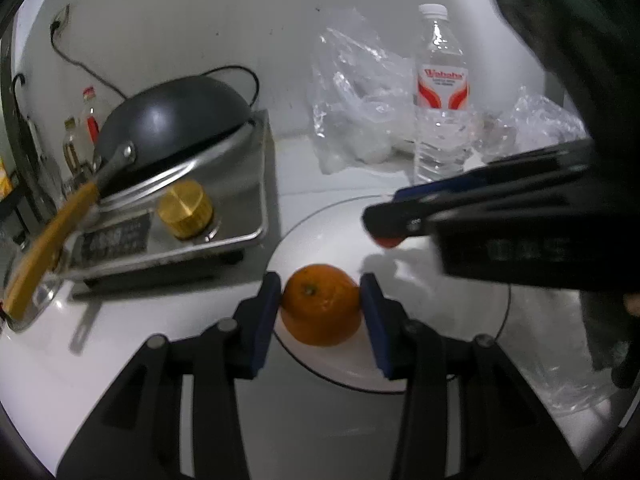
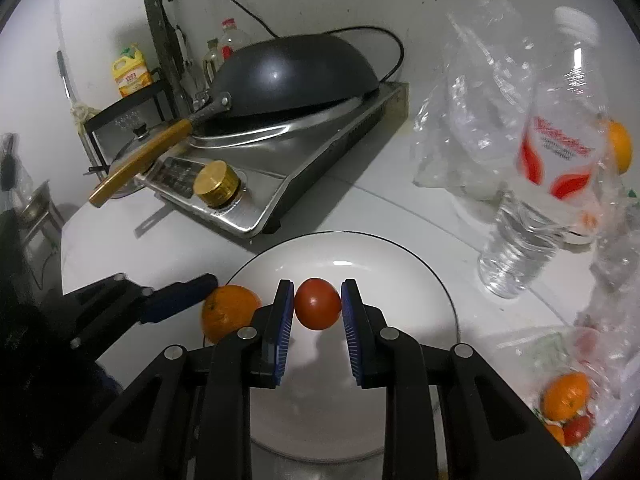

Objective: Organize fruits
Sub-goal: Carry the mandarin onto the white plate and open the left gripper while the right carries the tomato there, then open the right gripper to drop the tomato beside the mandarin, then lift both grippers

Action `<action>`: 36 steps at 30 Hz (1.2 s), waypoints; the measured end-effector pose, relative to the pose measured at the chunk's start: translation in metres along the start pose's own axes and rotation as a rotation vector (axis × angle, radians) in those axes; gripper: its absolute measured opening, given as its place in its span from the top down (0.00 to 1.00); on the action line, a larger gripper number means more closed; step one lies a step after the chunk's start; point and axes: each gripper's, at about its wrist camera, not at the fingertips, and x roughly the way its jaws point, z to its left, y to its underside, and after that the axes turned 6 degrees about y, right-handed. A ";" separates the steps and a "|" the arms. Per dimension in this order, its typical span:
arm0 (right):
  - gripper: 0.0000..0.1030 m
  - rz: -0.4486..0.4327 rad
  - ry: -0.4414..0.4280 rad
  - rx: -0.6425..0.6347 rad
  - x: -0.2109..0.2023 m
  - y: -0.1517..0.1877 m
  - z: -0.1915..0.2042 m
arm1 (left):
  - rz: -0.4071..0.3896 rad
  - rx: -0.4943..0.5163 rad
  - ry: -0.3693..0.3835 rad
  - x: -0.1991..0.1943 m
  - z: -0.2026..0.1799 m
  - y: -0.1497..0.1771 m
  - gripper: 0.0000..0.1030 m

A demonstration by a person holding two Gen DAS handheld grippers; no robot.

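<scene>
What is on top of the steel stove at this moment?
An upturned dark wok with a yellow-handled grip rests dome-up on the stove; a brass knob sits on the front panel. The burner beneath the wok is covered, so it cannot be seen.

Left gripper (image 1: 320,300): matte black linkage arms, round silver pivot pins, flat blue pads (image 1: 266,322). Right gripper (image 2: 317,305): same black frame, silver pins, blue ribbed pads (image 2: 282,320). Black housing carried blurred pale lettering.
</scene>
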 end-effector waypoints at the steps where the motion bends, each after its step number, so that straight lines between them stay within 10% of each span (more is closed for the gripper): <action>1: 0.75 0.009 -0.008 0.002 0.005 -0.002 0.001 | 0.017 -0.010 0.013 0.004 0.002 0.000 0.59; 17: 0.74 0.126 -0.075 0.020 0.050 -0.007 0.012 | 0.090 -0.046 0.076 0.015 0.010 0.004 0.58; 36: 0.69 0.039 0.004 0.043 -0.004 0.002 0.003 | 0.050 -0.056 0.021 -0.017 0.012 0.008 0.50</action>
